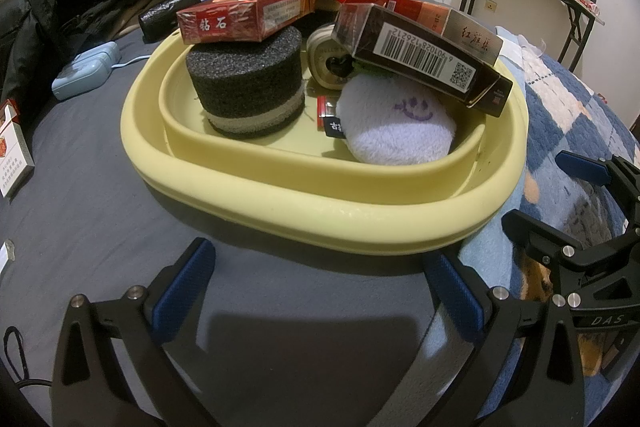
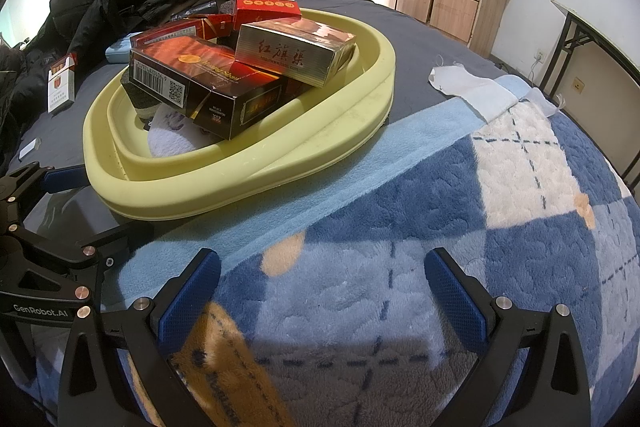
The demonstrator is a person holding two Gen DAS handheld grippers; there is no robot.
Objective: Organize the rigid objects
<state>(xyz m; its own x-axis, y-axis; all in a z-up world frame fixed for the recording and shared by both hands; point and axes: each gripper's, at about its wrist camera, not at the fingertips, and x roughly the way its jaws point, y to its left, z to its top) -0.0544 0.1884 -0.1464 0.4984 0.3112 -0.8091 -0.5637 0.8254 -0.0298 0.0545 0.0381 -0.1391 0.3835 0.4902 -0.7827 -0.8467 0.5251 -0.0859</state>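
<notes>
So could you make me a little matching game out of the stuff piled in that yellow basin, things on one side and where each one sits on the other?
Things:
1. red cigarette pack
2. dark barcode carton
3. white plush pad
4. open cigarette pack

Places:
A. outside the yellow basin, on the dark sheet
B. on top of the black foam cylinder
C. on the basin floor, partly under a carton
D. tilted, leaning over the basin's right side

Pairs: 1-B, 2-D, 3-C, 4-A
</notes>
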